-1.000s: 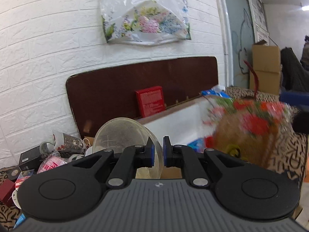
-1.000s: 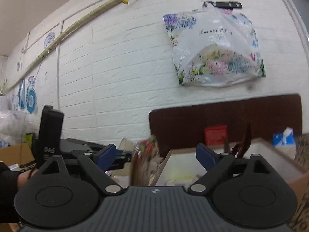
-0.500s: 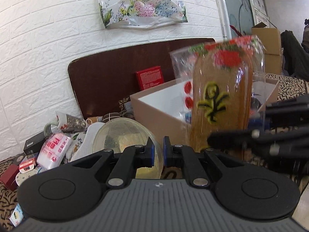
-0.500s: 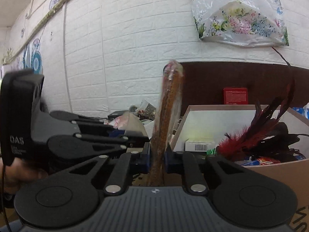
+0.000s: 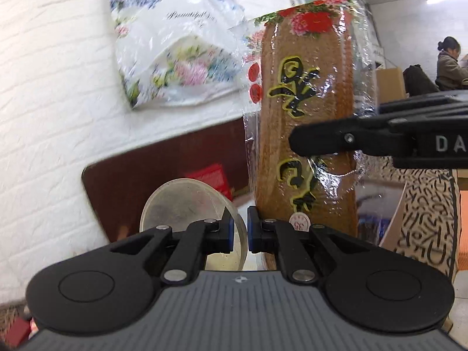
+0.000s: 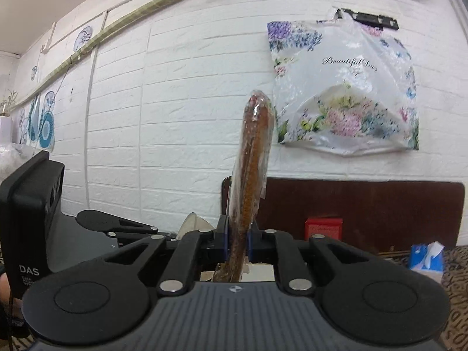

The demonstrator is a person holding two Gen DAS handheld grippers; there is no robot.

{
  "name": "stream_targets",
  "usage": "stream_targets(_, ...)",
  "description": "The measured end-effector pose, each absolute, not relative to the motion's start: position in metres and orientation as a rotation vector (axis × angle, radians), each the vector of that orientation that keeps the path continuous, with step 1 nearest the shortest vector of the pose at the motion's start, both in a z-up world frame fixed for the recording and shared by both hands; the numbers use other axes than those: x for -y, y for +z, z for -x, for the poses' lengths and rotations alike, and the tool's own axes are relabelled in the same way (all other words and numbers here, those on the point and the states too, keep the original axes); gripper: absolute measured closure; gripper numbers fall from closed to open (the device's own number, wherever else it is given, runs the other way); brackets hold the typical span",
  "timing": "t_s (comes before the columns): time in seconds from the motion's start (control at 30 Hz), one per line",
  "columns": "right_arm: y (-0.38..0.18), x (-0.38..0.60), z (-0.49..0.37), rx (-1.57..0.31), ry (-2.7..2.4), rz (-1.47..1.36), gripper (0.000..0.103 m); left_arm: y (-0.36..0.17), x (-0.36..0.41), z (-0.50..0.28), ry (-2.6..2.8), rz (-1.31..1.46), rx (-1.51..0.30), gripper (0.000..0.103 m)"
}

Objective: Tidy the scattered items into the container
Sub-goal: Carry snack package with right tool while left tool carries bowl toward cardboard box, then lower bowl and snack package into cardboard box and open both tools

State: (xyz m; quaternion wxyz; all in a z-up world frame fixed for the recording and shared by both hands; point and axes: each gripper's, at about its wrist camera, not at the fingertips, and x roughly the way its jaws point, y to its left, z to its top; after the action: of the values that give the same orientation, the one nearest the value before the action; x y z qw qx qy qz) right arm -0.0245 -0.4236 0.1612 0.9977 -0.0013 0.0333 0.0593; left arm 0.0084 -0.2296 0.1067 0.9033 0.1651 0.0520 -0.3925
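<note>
the right gripper (image 6: 236, 245) is pinched on a flat brown insole wrapped in clear plastic (image 6: 251, 181); its jaws have just been closing, and the blue pads now press both faces of the insole's lower part. seen edge-on from the right wrist, the insole stands nearly upright and leans a little to the right, its rounded top rising in front of the white brick wall (image 6: 181, 111). from the left wrist the same insole shows its broad face, with red flowers printed at the top and black-and-yellow characters down the middle, and the right gripper reaches in from the right edge of the view and crosses in front of it. the left gripper (image 5: 239, 232) is pressed together on the rim of a clear round bowl (image 5: 181, 201), which stands on edge to the left of its fingers, with the insole just to the right of them. a floral plastic bag (image 6: 345, 87) hangs on the wall, and below it a dark brown board (image 6: 365, 207) leans against the bricks with a small red box (image 6: 323, 228) in front of it. a blue tissue pack (image 6: 425, 259) sits near the right edge of the right wrist view. the container itself is not clearly visible in either view.
</note>
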Motion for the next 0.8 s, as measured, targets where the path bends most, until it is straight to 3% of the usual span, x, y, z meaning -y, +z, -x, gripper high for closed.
stream_targets(0.2, 0.165, 0.451, 0.007, -0.093, -0.023, 0.142, 0.092, 0.111, 0.291, -0.019, -0.843, -0.405, -0.13, 0.091)
stream_targets(0.3, 0.157, 0.454, -0.007, -0.142, -0.103, 0.281, 0.092, 0.1, 0.315, -0.025, -0.848, -0.46, -0.189, 0.084)
stream_targets(0.33, 0.153, 0.456, -0.013, -0.166, -0.112, 0.306, 0.092, 0.096, 0.32, -0.028, -0.845, -0.476, -0.217, 0.076)
stream_targets(0.4, 0.144, 0.457, -0.025, -0.204, -0.153, 0.376, 0.09, 0.088, 0.328, -0.029, -0.825, -0.503, -0.243, 0.043)
stream_targets(0.43, 0.138, 0.455, -0.03, -0.229, -0.17, 0.432, 0.09, 0.085, 0.328, -0.027, -0.804, -0.517, -0.23, 0.015)
stream_targets(0.47, 0.132, 0.453, -0.036, -0.25, -0.175, 0.481, 0.087, 0.082, 0.326, -0.024, -0.784, -0.53, -0.204, 0.01)
stream_targets(0.5, 0.125, 0.451, -0.041, -0.27, -0.172, 0.514, 0.081, 0.08, 0.325, -0.02, -0.771, -0.546, -0.184, 0.01)
stream_targets(0.73, 0.088, 0.428, -0.069, -0.406, -0.084, 0.688, 0.074, 0.074, 0.302, -0.005, -0.727, -0.541, -0.189, 0.006)
stream_targets(0.8, 0.088, 0.422, -0.069, -0.413, -0.071, 0.692, 0.058, 0.071, 0.293, -0.009, -0.721, -0.52, -0.208, 0.006)
